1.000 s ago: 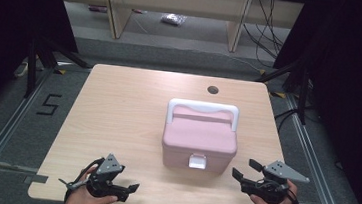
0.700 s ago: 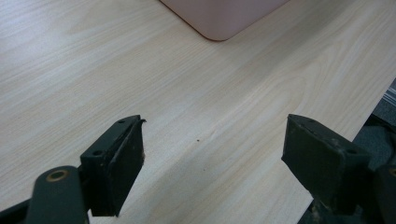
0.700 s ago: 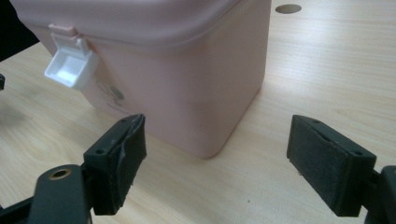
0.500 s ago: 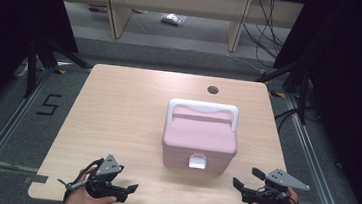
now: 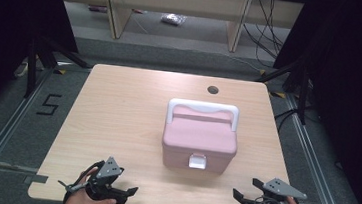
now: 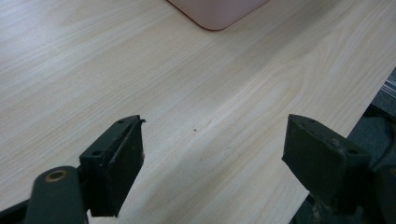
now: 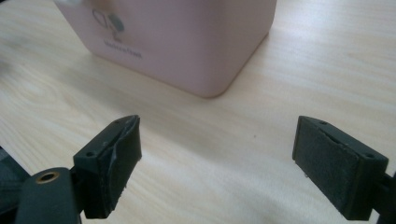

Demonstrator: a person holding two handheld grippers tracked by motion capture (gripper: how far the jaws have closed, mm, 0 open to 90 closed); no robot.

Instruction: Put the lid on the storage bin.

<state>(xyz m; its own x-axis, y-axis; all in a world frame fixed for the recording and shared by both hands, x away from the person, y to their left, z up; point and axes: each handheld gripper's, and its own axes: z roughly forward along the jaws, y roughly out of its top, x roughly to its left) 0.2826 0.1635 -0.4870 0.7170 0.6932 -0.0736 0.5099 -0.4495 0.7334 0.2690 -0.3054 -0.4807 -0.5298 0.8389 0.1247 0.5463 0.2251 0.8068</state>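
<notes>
The pink box [image 5: 199,139] sits shut right of the table's [image 5: 117,121] middle, its white handle [image 5: 203,109] folded to the far side and its white latch [image 5: 197,161] facing the near edge. The left gripper [image 5: 127,191] and right gripper [image 5: 240,194] rest near that edge, well apart from the box, both with jaws spread wide and nothing between them. Whichever gripper goes for the latch does best to come in low and square, while the other steadies the box so it does not slide.

Lidded storage box [image 5: 199,141] on table [image 5: 118,106] right of centre — left gripper [image 5: 127,193] near-left, right gripper [image 5: 242,189] near-right, both apart from it.
</notes>
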